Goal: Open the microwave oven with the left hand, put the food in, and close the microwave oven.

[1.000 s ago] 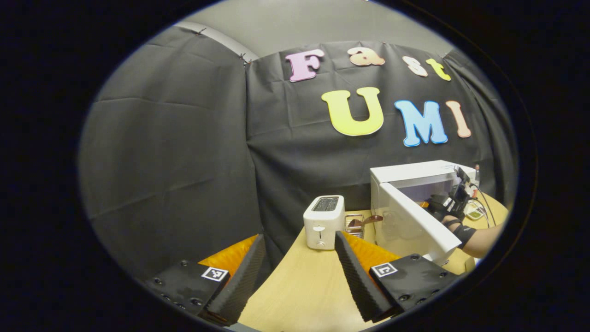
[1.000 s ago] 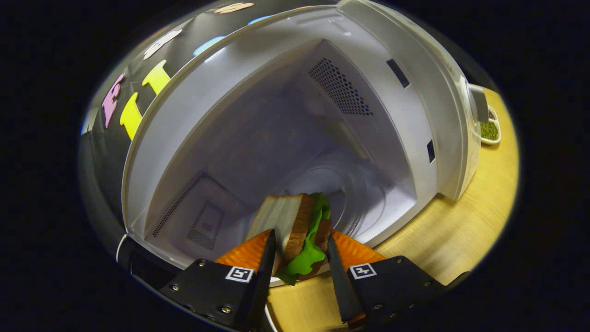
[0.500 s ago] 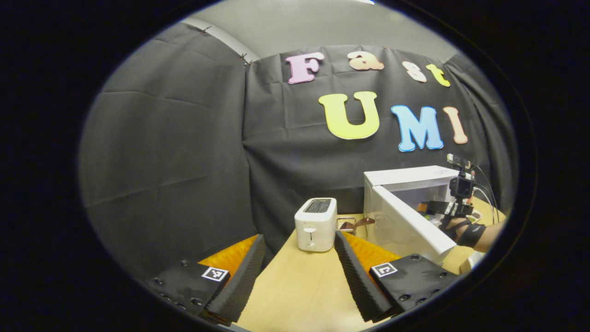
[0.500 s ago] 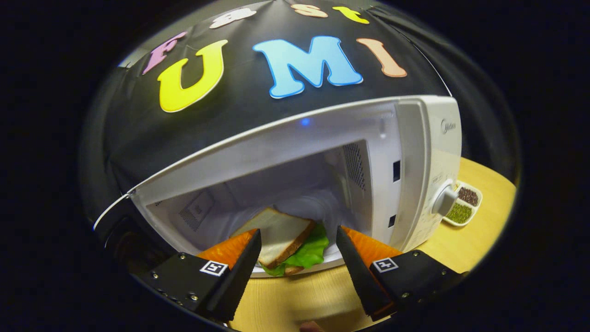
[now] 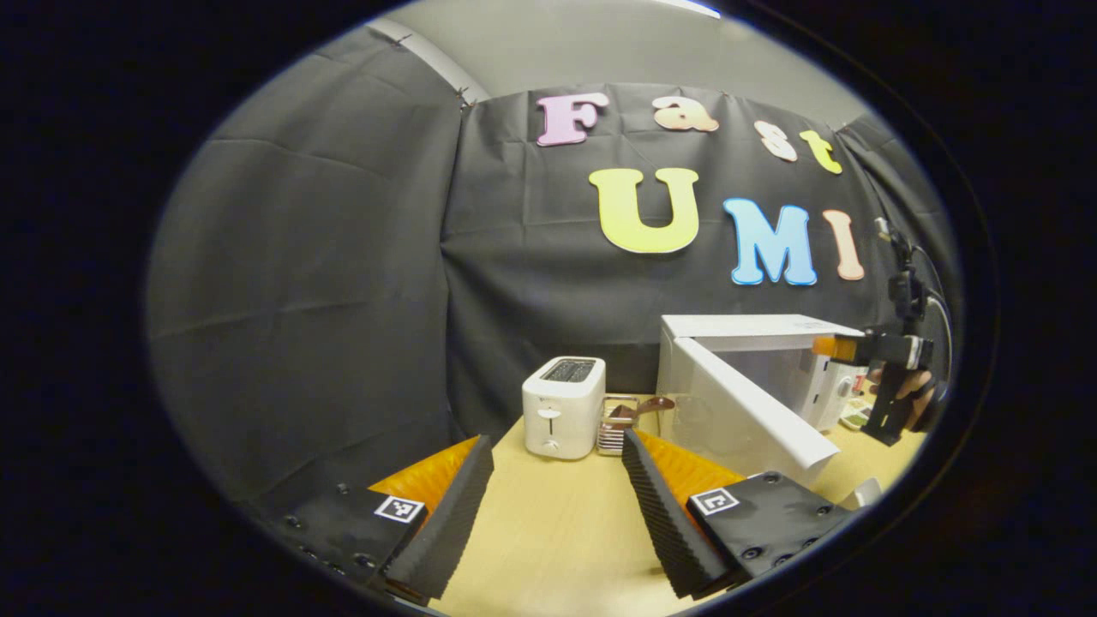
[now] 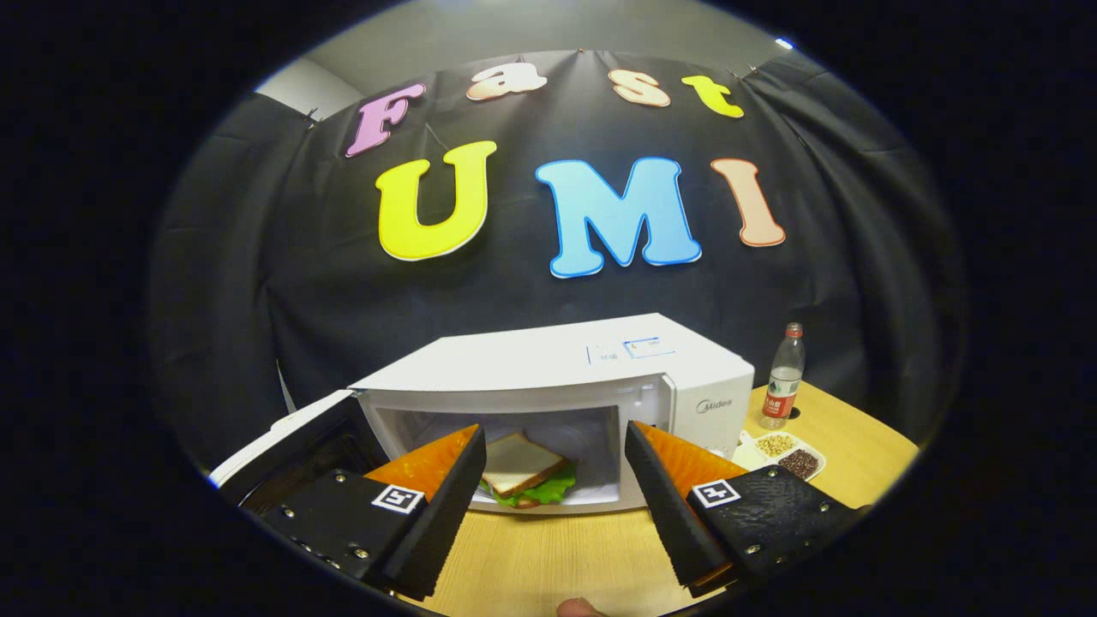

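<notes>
The white microwave (image 6: 548,368) stands on the wooden table with its door (image 6: 291,437) swung open to the left. A sandwich (image 6: 523,471) with green lettuce lies flat inside the cavity. My right gripper (image 6: 553,480) hangs open in front of the opening, well back from the sandwich, with nothing between its fingers. In the left gripper view the same microwave (image 5: 754,330) sits at the right, its door (image 5: 746,420) angled toward me. My left gripper (image 5: 557,506) is open and empty above the table, left of the door. The right gripper (image 5: 866,347), held by a hand, shows at the far right there.
A white toaster (image 5: 561,403) stands left of the microwave, with a small rack (image 5: 621,424) beside it. A plastic bottle (image 6: 782,377) and a divided dish of beans (image 6: 784,454) stand to the microwave's right. The wooden table (image 5: 557,531) stretches between my left fingers.
My right gripper let go of the sandwich inside the microwave, opened, and drew back and up out of the cavity. The left gripper drifted slightly left and stayed open.
</notes>
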A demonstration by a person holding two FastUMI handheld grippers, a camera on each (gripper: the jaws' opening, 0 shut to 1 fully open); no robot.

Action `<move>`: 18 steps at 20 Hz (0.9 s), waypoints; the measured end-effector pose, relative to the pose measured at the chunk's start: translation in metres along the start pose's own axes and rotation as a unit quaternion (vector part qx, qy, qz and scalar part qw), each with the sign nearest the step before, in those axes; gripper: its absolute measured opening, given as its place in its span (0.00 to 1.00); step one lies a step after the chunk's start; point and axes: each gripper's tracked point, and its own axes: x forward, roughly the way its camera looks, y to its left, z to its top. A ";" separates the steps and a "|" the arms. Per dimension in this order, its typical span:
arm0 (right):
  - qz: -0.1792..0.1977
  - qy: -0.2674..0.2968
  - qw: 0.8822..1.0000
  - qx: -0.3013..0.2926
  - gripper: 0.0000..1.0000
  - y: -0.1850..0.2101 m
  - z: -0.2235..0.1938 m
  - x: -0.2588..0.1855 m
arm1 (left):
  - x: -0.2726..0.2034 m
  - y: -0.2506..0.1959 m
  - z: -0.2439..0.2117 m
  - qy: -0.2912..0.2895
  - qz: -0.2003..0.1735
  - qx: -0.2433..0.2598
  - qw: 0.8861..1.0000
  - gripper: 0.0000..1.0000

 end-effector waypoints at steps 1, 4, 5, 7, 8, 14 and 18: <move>0.002 -0.008 1.000 -0.001 0.98 -0.004 0.009 -0.011 | -0.001 -0.002 -0.003 0.001 0.001 0.001 1.000 1.00; 0.013 -0.024 1.000 -0.006 0.98 -0.017 0.031 -0.050 | -0.004 -0.007 -0.012 0.008 0.000 0.011 1.000 1.00; 0.011 -0.032 0.999 -0.014 0.98 -0.024 0.038 -0.062 | -0.005 -0.010 -0.017 0.011 0.000 0.013 1.000 1.00; 0.009 -0.042 0.999 -0.027 0.98 -0.040 0.049 -0.081 | -0.006 -0.016 -0.023 0.019 -0.002 0.010 1.000 0.94; 0.009 -0.045 0.999 -0.028 0.98 -0.048 0.055 -0.090 | -0.005 -0.020 -0.026 0.024 -0.004 0.005 1.000 0.93; -0.007 -0.064 0.997 -0.034 0.98 -0.099 0.076 -0.137 | -0.006 -0.057 -0.037 0.035 -0.015 0.018 0.999 0.51; -0.013 -0.070 0.997 -0.036 0.98 -0.126 0.081 -0.160 | -0.009 -0.081 -0.043 0.040 -0.022 0.008 0.999 0.22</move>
